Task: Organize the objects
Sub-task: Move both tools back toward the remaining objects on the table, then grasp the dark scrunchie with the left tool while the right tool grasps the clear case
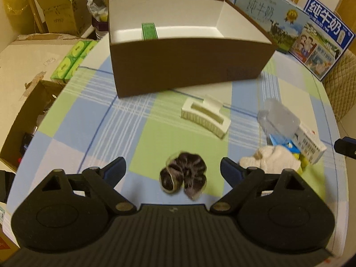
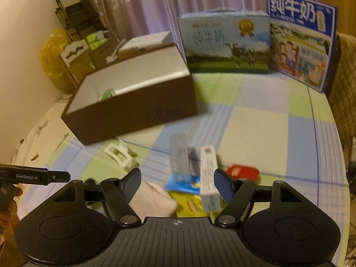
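Observation:
A dark patterned scrunchie lies on the checked tablecloth, and my left gripper hangs open just above it, fingers apart on either side without touching it. A white hair claw lies beyond it, in front of the brown box with a white inside and a green packet. My right gripper is open over a small pile: a white carton, a clear plastic case, blue and yellow packets and a pale cloth. Nothing is gripped.
Two milk cartons stand at the table's far edge. A red packet lies right of the pile. Cardboard boxes and green tissue packs crowd the left side beyond the rounded table edge. A quilted chair back is at the right.

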Demonstrator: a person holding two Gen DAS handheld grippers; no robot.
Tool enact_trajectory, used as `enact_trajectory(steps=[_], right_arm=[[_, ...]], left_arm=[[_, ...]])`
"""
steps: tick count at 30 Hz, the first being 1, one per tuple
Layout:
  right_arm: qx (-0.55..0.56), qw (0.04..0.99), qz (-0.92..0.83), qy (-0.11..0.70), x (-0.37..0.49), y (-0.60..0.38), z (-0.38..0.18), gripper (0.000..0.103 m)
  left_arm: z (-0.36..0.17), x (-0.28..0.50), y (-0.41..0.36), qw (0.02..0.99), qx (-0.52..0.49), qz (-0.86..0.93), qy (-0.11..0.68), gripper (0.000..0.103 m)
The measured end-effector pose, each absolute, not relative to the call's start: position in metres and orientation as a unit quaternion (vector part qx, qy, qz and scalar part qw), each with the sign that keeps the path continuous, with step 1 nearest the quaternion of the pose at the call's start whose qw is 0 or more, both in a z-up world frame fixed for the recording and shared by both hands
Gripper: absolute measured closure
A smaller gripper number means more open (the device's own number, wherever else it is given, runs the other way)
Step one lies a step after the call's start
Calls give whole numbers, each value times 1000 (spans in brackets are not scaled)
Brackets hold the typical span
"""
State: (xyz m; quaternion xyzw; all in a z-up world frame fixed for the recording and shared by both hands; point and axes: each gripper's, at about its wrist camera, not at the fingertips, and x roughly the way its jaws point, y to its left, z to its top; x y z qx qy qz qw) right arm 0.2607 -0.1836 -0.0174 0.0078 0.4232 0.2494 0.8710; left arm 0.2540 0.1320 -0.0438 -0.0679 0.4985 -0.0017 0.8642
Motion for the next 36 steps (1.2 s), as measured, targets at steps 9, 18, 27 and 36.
enact_trajectory(steps=[9,18,27,36], right_arm=[[15,867,236,438,253,-196,-28,34],[19,863,229,449,253,-199,-35,34],[18,862,228,453,258,-196,-35,34],[5,860,244,448,273,-181,-34,34]], left_arm=[[-65,252,119,855,-52,-13,516,16],[-86,260,111,853,-35,-33,519,24],[-103,273,109,845,-26,-36,533,50],[-98,279,112,851,-17,-43,524,79]])
